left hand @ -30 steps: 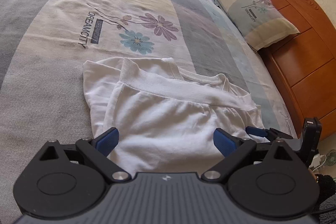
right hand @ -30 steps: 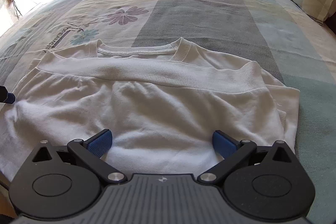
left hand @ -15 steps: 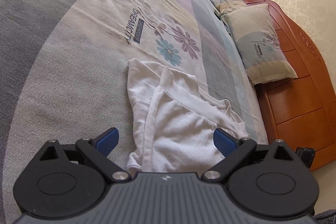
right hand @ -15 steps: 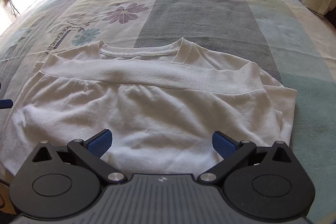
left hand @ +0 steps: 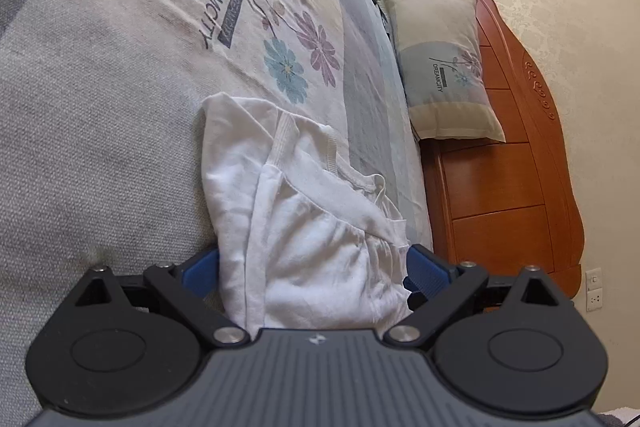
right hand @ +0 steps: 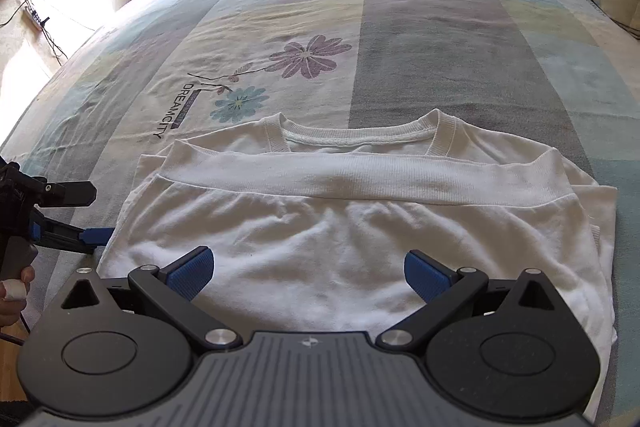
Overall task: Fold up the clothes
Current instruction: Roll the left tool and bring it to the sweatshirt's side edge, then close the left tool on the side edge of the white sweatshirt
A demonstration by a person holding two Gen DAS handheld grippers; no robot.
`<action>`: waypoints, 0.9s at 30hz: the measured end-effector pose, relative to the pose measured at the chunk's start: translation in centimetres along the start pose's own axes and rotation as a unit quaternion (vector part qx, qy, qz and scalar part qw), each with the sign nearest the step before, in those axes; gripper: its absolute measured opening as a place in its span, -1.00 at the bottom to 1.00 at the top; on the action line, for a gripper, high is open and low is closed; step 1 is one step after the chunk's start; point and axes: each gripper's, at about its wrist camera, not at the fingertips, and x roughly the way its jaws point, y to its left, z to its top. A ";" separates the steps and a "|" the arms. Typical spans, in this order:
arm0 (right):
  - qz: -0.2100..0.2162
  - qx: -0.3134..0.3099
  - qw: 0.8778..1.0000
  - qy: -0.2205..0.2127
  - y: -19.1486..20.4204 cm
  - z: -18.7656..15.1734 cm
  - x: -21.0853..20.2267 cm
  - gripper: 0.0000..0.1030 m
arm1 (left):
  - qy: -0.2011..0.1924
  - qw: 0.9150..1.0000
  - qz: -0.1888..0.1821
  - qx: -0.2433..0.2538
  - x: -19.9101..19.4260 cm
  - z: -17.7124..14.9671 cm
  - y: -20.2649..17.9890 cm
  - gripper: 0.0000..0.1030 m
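white ribbed-hem cotton sweatshirt (right hand: 360,227) lies half-folded on the floral bedsheet (right hand: 400,27), long axis crosswise. my left gripper (left hand: 312,267) spread at its left end, nearer; right gripper (right hand: 306,267) spread over the near edge.

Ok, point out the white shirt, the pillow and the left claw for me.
white shirt (right hand: 360,227): right wrist view, on the folded-up front panel.
pillow (left hand: 444,67): left wrist view, on the middle of its printed face.
left claw (right hand: 86,213): right wrist view, in the gap at the tips, beside the shirt's edge.
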 end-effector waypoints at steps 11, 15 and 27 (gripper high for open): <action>-0.009 0.026 1.000 -0.002 0.9 -0.8 0.3 1.00 | 0.015 1.000 -0.025 0.006 0.3 -0.8 -0.3 0.94; -0.009 0.025 1.000 0.000 1.3 -1.1 0.4 1.00 | 0.021 0.997 -0.061 -0.033 -0.6 -2.0 0.8 0.94; 0.000 0.044 0.999 -0.013 0.6 -1.2 0.5 1.00 | 0.093 0.993 -0.054 -0.049 1.6 -1.4 0.0 0.95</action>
